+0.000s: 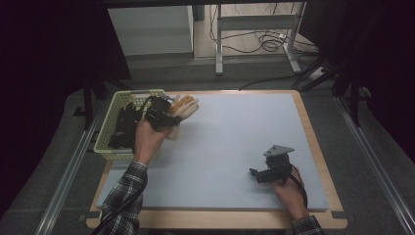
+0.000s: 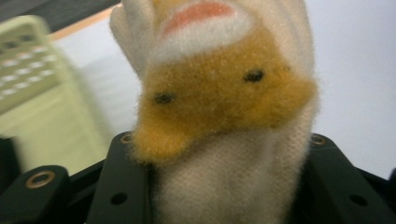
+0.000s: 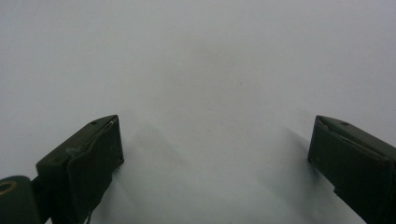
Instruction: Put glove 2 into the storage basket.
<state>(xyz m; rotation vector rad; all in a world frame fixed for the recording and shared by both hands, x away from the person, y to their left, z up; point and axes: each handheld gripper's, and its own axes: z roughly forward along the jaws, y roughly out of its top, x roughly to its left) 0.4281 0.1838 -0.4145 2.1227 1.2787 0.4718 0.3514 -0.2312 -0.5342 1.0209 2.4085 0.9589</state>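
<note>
A cream and orange plush toy (image 1: 185,107) hangs just above the grey mat (image 1: 230,127), beside the basket's right end. My left gripper (image 1: 167,116) is shut on it. In the left gripper view the toy (image 2: 219,93) bulges between the two black jaws, orange fur with two dark dots on top and cream knit below, with my left gripper (image 2: 224,158) pressing on both its sides. My right gripper (image 1: 254,173) rests low over the mat at the right front, open. In the right gripper view my right gripper (image 3: 215,140) has its jaws wide apart over bare mat.
A pale green basket (image 1: 108,122) stands at the table's left edge with dark objects (image 1: 125,125) inside; its mesh wall (image 2: 28,70) is blurred in the left gripper view. Metal desk legs (image 1: 219,44) and cables (image 1: 266,41) lie beyond the table's far edge.
</note>
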